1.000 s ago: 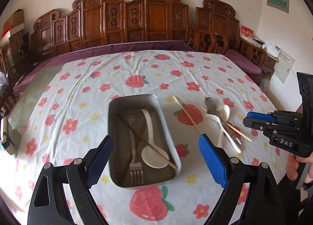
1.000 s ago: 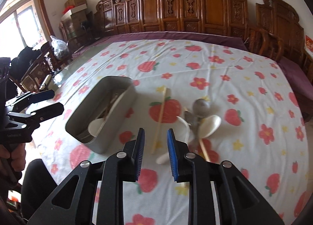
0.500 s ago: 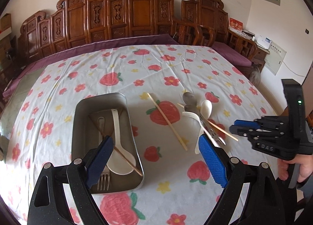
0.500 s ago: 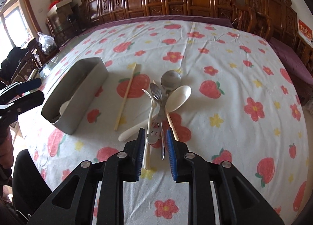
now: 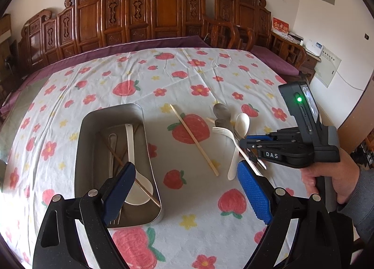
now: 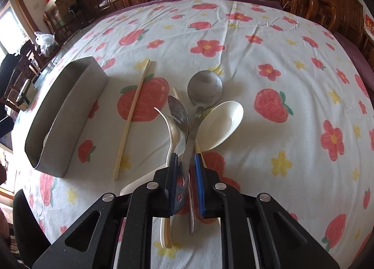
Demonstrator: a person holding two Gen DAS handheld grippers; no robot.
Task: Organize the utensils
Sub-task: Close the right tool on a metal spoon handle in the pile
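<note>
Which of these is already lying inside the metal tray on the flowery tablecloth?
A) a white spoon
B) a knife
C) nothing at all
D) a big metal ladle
A: the left wrist view shows a white spoon lying in the metal tray, beside a metal fork and a chopstick.

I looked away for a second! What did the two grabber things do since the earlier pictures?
The right gripper came down onto the utensil pile, and its fingers are closing around the metal handles there; nothing is lifted yet. The left gripper slid over beside the metal tray and stays wide open, holding nothing. The tray's contents, the lone chopstick and the tablecloth haven't moved.
</note>
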